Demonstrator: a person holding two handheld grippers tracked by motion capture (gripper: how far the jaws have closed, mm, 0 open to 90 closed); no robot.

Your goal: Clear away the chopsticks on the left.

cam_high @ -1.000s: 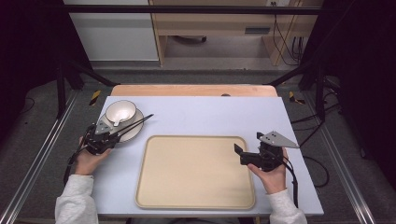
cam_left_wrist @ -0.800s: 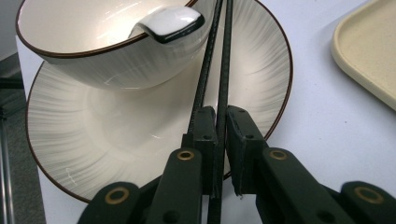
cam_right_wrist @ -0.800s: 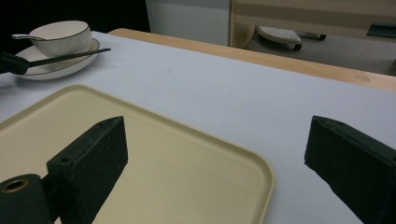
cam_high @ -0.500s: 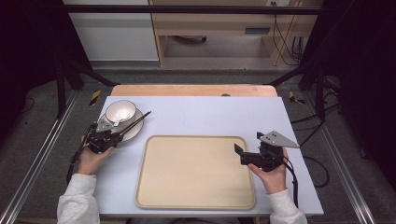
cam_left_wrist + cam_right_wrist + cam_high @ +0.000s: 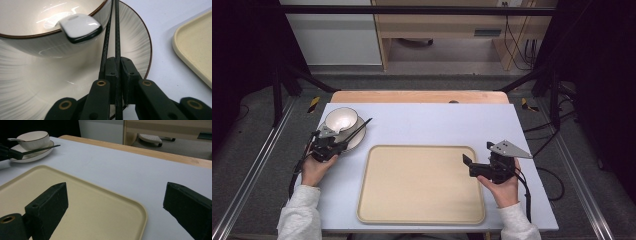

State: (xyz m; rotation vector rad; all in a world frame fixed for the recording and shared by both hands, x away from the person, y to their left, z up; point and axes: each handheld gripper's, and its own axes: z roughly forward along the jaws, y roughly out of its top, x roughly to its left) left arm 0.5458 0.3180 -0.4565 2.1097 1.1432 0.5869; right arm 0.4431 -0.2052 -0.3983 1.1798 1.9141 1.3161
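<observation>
The left gripper [image 5: 116, 75] was clamped on black chopsticks [image 5: 113, 30] over the plate [image 5: 358, 137] and bowl [image 5: 341, 119] by the table's far left corner (probably lifting them). The right gripper [image 5: 120, 210] hung open over the tray's [image 5: 422, 185] right edge.

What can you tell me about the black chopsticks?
The chopsticks are two thin, black, matte sticks, lying side by side. The left gripper is shut on their near ends, its jaws pinching them together. They slant up and away over the plate, passing right beside the bowl. Whether their tips touch the plate cannot be told.
</observation>
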